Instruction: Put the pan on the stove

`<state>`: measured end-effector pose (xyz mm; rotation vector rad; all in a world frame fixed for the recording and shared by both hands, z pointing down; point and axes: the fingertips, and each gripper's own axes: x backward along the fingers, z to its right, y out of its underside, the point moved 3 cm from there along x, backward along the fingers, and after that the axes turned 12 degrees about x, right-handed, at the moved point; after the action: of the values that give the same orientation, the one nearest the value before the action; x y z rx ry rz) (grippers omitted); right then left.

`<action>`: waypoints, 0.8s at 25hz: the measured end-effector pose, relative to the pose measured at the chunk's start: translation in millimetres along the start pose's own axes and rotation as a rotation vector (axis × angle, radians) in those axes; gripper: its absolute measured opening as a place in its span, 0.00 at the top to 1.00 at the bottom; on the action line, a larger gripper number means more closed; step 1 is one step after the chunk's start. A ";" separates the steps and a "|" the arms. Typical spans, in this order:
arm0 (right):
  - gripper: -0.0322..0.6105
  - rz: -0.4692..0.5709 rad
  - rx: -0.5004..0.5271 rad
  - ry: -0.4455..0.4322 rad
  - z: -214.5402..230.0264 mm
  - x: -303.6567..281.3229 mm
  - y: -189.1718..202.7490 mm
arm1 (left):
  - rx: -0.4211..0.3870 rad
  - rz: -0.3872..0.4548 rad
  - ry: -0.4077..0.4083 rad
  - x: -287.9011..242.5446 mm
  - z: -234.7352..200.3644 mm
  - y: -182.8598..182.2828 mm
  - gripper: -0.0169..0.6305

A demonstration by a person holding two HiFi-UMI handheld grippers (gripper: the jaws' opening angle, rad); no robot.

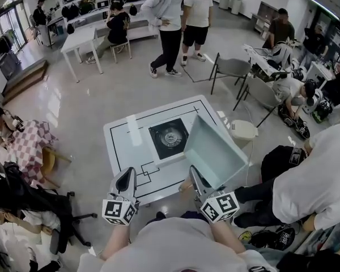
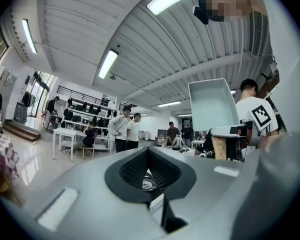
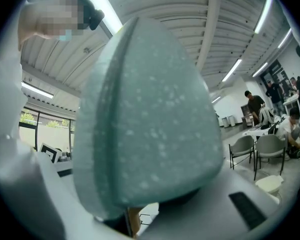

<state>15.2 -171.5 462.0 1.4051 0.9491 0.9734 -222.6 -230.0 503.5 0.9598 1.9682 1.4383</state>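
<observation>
A pale green square pan [image 1: 215, 149] hangs tilted over the right front part of the white table [image 1: 120, 143]. My right gripper [image 1: 196, 183] is shut on its wooden handle [image 1: 186, 186] at the table's front edge. In the right gripper view the pan's speckled underside [image 3: 150, 114] fills the picture, with the handle [image 3: 132, 221] low between the jaws. The black stove [image 1: 168, 137] sits in the table's middle, left of the pan, with nothing on it. My left gripper [image 1: 124, 181] is shut and holds nothing at the front edge. From the left gripper view the pan [image 2: 212, 104] stands up at the right.
A person in a white shirt [image 1: 320, 177] crouches close to the right of the table. A white stool [image 1: 243, 130] and grey chairs [image 1: 232, 68] stand beyond the right corner. Two people [image 1: 181, 21] stand farther back. A black office chair [image 1: 39, 208] is at the left.
</observation>
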 end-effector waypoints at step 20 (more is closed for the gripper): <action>0.77 -0.159 -0.238 -0.368 65.6 -79.3 46.8 | 0.033 -0.001 -0.142 -68.4 -5.2 9.0 0.96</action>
<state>51.2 -270.5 503.2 1.2317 0.6365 0.6554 -182.2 -285.3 513.6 1.0456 1.8940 1.3035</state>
